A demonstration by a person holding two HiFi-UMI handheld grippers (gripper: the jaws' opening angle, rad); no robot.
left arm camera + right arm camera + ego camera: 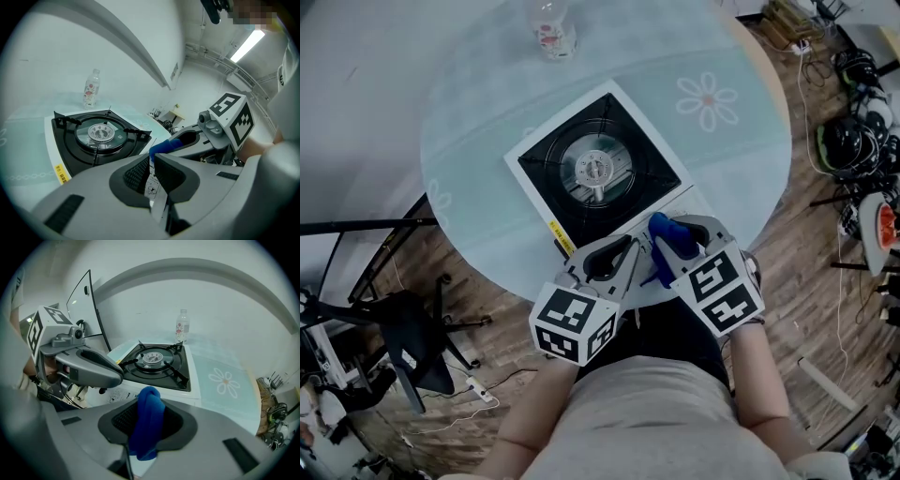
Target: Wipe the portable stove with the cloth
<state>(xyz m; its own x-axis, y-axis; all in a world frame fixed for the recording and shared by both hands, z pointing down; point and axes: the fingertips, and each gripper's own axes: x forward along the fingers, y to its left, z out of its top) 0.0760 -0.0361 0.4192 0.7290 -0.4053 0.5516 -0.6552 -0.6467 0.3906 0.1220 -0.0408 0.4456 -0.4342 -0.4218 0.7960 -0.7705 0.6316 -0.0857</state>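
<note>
The portable stove (598,173), white with a black top and a round burner, sits in the middle of a round glass table (741,141). My right gripper (664,228) hovers over the stove's near right corner, shut on a folded blue cloth (673,236). In the right gripper view the cloth (147,420) hangs bunched between the jaws. My left gripper (628,244) hangs just left of it by the stove's front edge, with its jaws closed and nothing between them. In the left gripper view the stove (96,136) lies ahead to the left, and the cloth (164,147) shows just past my jaws.
A small plastic bottle (553,28) stands at the table's far edge. The table's near rim lies under both grippers. A black chair (403,337) stands on the wooden floor at the left, and cables and helmets (853,131) lie at the right.
</note>
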